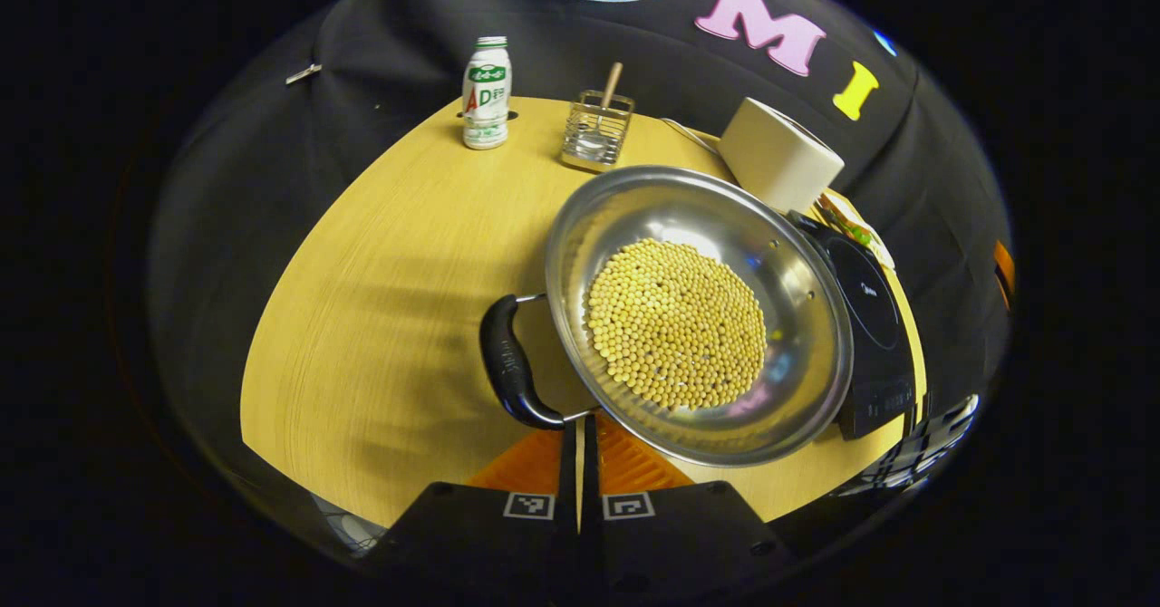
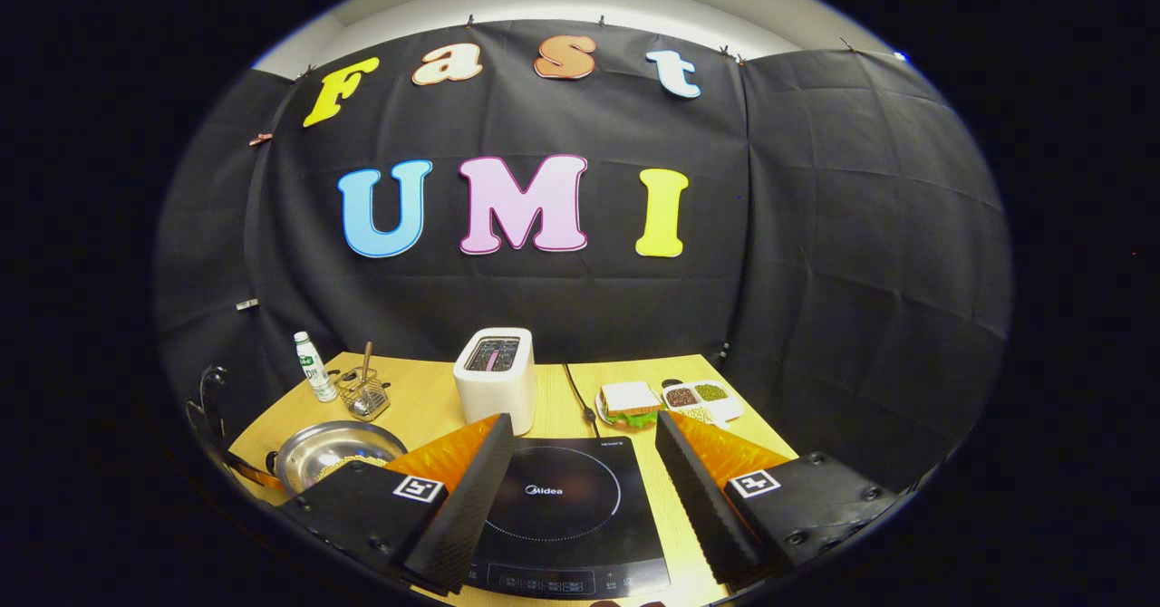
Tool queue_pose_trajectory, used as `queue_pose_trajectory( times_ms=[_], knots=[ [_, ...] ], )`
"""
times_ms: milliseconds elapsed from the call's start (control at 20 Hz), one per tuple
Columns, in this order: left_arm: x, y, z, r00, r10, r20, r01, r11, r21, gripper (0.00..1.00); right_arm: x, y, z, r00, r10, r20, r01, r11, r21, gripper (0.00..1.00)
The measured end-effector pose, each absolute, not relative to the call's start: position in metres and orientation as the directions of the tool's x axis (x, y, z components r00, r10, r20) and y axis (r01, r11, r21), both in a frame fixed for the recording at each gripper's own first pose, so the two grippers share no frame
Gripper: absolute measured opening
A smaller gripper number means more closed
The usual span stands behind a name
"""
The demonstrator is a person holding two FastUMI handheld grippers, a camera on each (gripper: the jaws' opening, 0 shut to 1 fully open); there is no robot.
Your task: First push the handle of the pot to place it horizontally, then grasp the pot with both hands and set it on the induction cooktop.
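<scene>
A pale wooden table (image 1: 381,299) stands in the booth with black cloth hung behind it. At its far edge sit a white bottle (image 1: 487,93) with a green and red label, a wire basket (image 1: 596,130) holding a wooden-handled utensil, and a white toaster (image 1: 779,154). In the right gripper view a sandwich on a plate (image 2: 629,404) and a divided dish of beans (image 2: 700,397) lie to the right of the toaster.

The steel pot (image 1: 698,313) is wide and shallow, shiny inside, with a round heap of yellow soybeans (image 1: 675,322) in its middle. It rests on the table just left of the black induction cooktop (image 2: 566,498), its rim overlapping the cooktop's edge in the left gripper view. Its black loop handle (image 1: 509,362) points toward the near left.

The left gripper (image 1: 580,462) has its jaws together, tips at the handle's near end. The right gripper (image 2: 580,480) hangs over the cooktop, jaws wide apart
</scene>
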State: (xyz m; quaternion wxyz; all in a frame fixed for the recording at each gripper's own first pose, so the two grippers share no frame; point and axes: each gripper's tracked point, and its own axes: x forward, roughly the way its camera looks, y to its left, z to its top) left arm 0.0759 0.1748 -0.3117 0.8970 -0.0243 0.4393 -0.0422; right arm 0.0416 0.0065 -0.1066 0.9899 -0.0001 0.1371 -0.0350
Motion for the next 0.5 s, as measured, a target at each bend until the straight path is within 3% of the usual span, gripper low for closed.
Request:
queue_pose_trajectory(
  times_ms=[500],
  knots=[
    [0.131,0.215,-0.301,0.651,-0.038,-0.758,-0.017,0.998,-0.065,0.05,0.051,0.025,-0.128,0.938,-0.036,-0.345,0.043,0.999,0.011,0.98]
  ],
)
